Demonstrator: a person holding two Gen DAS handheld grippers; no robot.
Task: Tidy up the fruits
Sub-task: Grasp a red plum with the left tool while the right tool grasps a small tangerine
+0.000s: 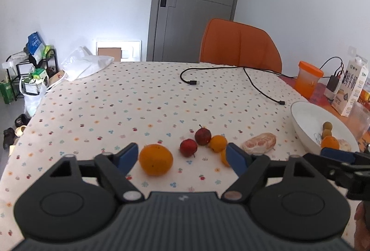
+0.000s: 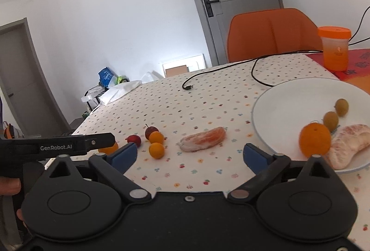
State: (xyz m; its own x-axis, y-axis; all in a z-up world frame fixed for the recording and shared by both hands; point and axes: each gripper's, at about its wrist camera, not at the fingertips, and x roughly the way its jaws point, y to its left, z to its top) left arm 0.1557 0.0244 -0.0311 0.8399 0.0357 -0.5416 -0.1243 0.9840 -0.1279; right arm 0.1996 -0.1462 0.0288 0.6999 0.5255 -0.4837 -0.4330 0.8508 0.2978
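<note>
White bowl (image 2: 266, 98) holds an orange (image 2: 314, 139), two green fruits (image 2: 330, 120) and a pomelo wedge (image 2: 346, 146); both jaws gape, empty.

Left gripper (image 1: 182, 156): black frame, blue pads, silver pivot screws; white "GenRobot.AI" lettering along finger

In the left wrist view, the left gripper's right finger (image 1: 235, 159) covers most of 1 small orange fruit (image 1: 223, 157) near the tabletop's front edge. The white bowl (image 1: 303, 121) at the right edge is partly masked by the right gripper (image 1: 340, 158), hiding part of the grapefruit segment (image 1: 345, 144) inside. The milk carton (image 1: 352, 86) is cut by the frame. In the right wrist view, the left gripper's arm (image 2: 69, 145) conceals most of the large orange (image 2: 108, 149).
</note>
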